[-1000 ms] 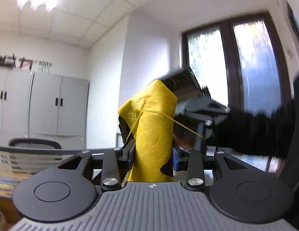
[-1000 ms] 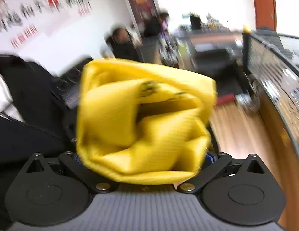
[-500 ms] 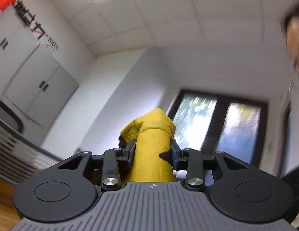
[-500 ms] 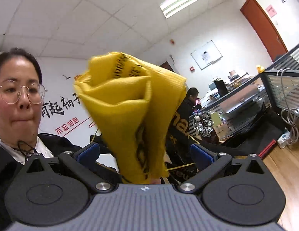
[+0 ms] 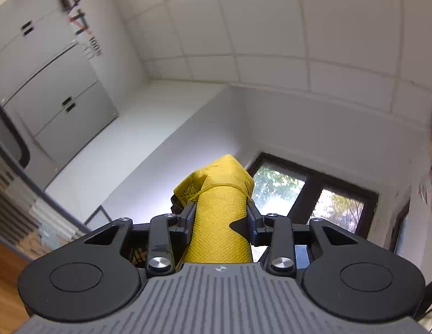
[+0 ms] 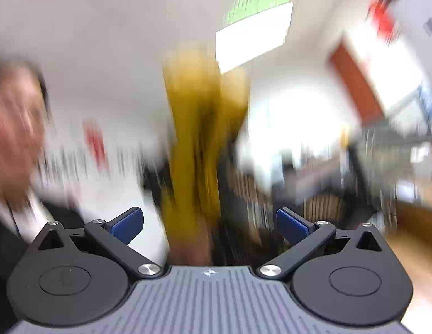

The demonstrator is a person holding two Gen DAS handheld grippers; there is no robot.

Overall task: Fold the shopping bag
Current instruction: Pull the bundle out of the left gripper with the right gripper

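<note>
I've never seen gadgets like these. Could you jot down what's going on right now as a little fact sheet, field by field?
item: yellow shopping bag, bunched into a roll
left hand-held gripper: shut on the bag, fingers pressing both sides
right hand-held gripper: open, blue pads spread apart, bag between them but not pinched
camera direction: both tilted up toward the ceiling
right view sharpness: heavily motion-blurred
surroundings: grey cabinets, dark-framed window

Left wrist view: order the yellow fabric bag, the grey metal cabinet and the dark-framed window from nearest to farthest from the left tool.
1. Yellow fabric bag, clamped in the left tool.
2. Grey metal cabinet on the left and dark-framed window on the right: too close to call.
</note>
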